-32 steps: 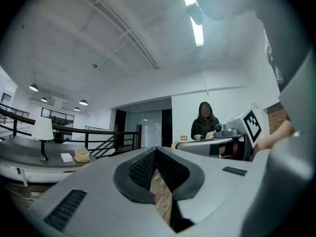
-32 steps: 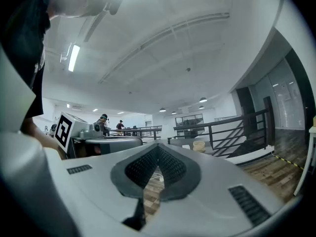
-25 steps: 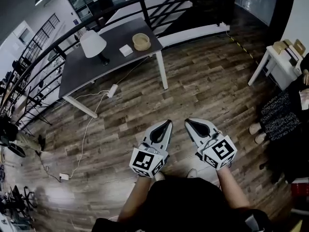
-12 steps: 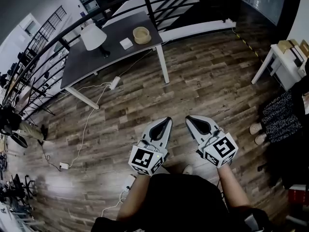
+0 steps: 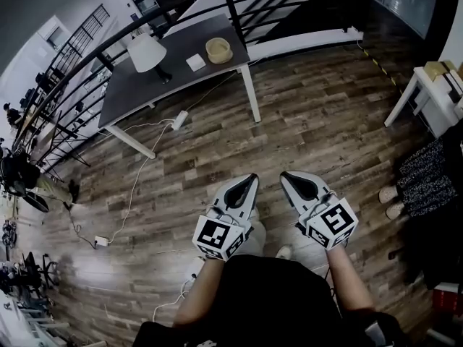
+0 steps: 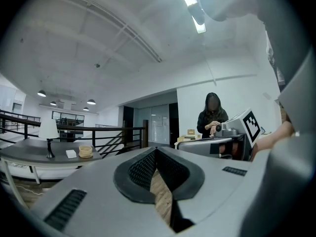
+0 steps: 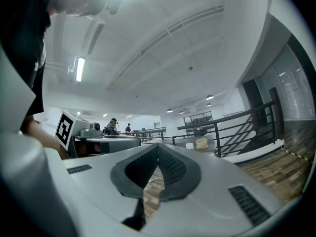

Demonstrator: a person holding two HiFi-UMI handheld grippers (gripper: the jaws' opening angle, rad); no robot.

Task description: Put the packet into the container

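on far table (image 5: 137, 92): packet (image 5: 195, 62) beside container (image 5: 218, 49) | left gripper (image 5: 251, 181), right gripper (image 5: 286, 177) closed

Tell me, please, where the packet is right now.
In the head view, the packet lies on the table at upper left, between the lamp and the container.

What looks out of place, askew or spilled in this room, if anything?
Only the white cable: it trails loose from the table across the wooden floor to a plug block, a likely trip hazard. On the table the lamp stands upright, and the packet and container sit neatly side by side. Nothing looks spilled or damaged.
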